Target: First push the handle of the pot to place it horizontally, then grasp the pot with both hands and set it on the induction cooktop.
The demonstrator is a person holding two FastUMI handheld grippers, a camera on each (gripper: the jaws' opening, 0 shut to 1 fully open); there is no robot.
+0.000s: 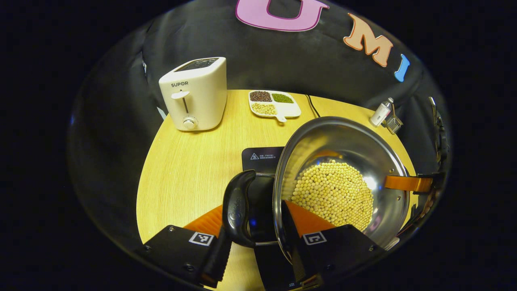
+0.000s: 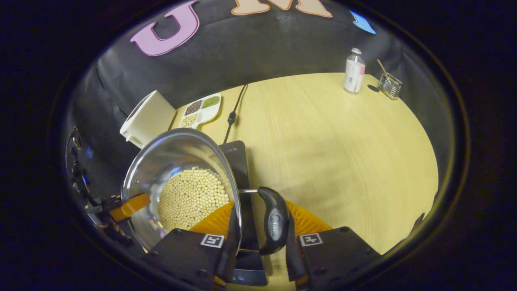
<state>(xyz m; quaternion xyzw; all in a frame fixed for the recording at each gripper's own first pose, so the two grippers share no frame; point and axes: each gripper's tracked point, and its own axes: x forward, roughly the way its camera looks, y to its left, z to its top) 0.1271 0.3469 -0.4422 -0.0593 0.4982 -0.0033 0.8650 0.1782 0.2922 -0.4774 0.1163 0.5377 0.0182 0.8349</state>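
Wooden tabletop (image 2: 343, 141) spreads ahead of both grippers. Left gripper (image 1: 258, 242) and right gripper (image 2: 258, 246) each pinch a black side handle (image 1: 238, 208) of the pot (image 1: 343, 137), over the induction cooktop (image 1: 261, 158). Beyond stand a toaster (image 1: 196, 93), a bean tray (image 1: 274, 104) and a bottle (image 2: 354, 70).

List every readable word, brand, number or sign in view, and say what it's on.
"SUPOR": front of the white toaster.
Warning triangle sign: on the black cooktop; the small print beside it is too small to read.
Embossed mark on the black pot handle: too blurred to read.
Label on the small bottle: too small to read.
No numbers can be read.
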